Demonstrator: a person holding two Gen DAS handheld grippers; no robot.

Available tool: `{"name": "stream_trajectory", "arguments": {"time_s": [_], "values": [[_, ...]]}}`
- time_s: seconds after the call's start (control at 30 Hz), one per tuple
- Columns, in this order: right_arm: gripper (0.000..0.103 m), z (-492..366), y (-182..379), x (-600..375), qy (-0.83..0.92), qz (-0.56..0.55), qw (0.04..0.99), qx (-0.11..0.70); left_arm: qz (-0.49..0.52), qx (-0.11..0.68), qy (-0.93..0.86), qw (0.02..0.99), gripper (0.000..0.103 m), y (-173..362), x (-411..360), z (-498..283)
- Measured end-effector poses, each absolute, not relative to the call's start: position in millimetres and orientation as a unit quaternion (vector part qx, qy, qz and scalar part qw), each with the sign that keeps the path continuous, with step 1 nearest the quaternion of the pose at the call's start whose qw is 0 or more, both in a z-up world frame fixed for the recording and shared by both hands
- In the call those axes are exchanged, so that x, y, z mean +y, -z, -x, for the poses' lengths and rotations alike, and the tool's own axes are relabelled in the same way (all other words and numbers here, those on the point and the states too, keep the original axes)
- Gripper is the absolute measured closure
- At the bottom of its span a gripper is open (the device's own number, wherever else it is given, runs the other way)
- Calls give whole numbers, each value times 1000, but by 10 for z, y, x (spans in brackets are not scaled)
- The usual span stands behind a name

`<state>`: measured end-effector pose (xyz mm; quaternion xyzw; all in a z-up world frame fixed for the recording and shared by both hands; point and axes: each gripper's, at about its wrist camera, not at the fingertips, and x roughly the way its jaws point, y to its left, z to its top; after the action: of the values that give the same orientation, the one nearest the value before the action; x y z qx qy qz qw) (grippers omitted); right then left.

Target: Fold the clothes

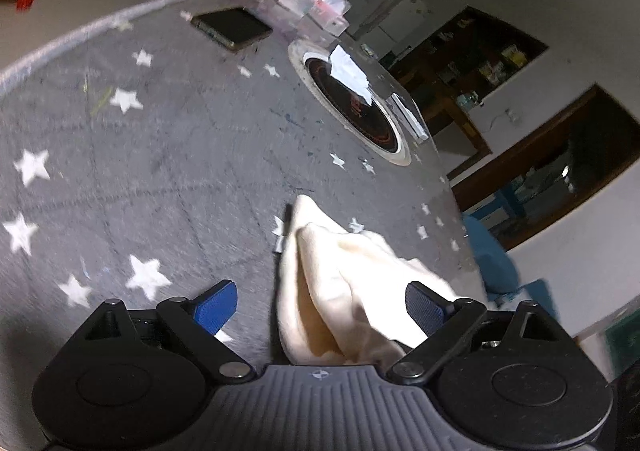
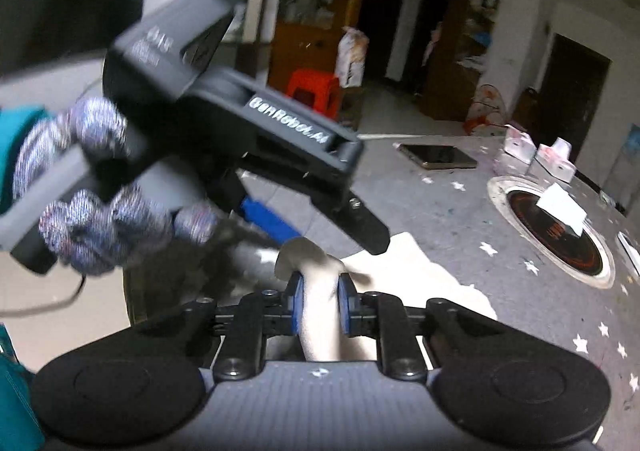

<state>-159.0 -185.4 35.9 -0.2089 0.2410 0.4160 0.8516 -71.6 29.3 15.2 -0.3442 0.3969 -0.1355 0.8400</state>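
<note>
The small clear boxes [image 1: 308, 9] at the far edge of the bench [image 1: 160, 155] hold something pink and white; what exactly, I cannot tell. Next to them lies a dark phone [image 1: 231, 28]. A round black plate with a pale ring [image 1: 352, 103] is set into the bench, and a piece of white paper [image 1: 350, 73] lies on it.

The cream cloth [image 1: 340, 291] lies near the bench edge, on the grey cover with white stars. The left gripper [image 1: 320, 305] has its blue fingers [image 1: 214, 309] spread wide, one on each side of the cloth, and they press nothing.

The right gripper [image 2: 319, 301] has its fingers [image 2: 295, 301] clenched on a raised fold of the cloth [image 2: 316, 291]; the rest spreads flat on the bench [image 2: 440, 211] behind it. In the right wrist view the left gripper [image 2: 312, 211], held by a gloved hand [image 2: 100, 187], stands above the cloth and hides a large part of the bench. Farther back stands a red stool [image 2: 314, 89] on the floor.
</note>
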Motion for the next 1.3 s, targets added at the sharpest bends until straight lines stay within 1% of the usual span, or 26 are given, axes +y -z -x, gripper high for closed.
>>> {"name": "stream_trajectory", "arguments": {"time_s": [0.23,0.27,0.3,0.33,0.37,0.4,0.43,0.5,0.53,0.57,0.6,0.67,0.77,0.8,0.83,1.1,1.2,1.3], "values": [[88,1590,-496,-1994,-410,178,865,228,406,419,148,799,11,-73,215,592],[88,1588,-495,-2000,-411,176,865,228,413,422,151,793,12,-58,196,573],[88,1587,-494,-2005,-412,175,865,229,420,425,155,787,17,-43,178,555],[88,1590,-491,-2009,-413,174,864,229,426,428,158,781,19,-25,160,537],[88,1591,-486,-2012,-415,172,864,229,429,430,160,778,24,-6,146,521],[88,1597,-486,-2014,-417,171,863,229,432,431,161,776,31,9,137,506],[88,1602,-484,-2016,-418,170,863,229,434,433,161,773,35,29,130,491],[88,1600,-473,-2019,-421,167,861,230,441,440,160,766,56,89,122,468],[88,1597,-467,-2022,-422,165,861,232,443,442,159,763,61,117,121,461],[87,1587,-456,-2035,-423,158,860,236,445,443,157,762,69,139,123,460],[85,1576,-446,-2048,-424,151,860,241,446,444,156,761,75,162,125,459],[81,1553,-431,-2094,-423,137,861,248,445,444,154,762,79,181,129,460],[78,1528,-428,-2261,-408,112,869,257,433,442,154,770,80,160,117,462],[74,1522,-429,-2326,-402,103,872,260,428,442,154,773,80,151,108,462],[73,1513,-431,-2400,-391,95,877,262,423,442,155,776,80,143,99,460],[72,1159,-307,-3326,-204,30,934,291,371,438,154,804,81,50,-11,445],[71,962,-201,-3637,-146,3,942,302,354,437,152,813,81,17,-44,441],[71,840,-100,-3822,-128,-34,938,319,341,437,150,819,81,-1,-57,437]]}}
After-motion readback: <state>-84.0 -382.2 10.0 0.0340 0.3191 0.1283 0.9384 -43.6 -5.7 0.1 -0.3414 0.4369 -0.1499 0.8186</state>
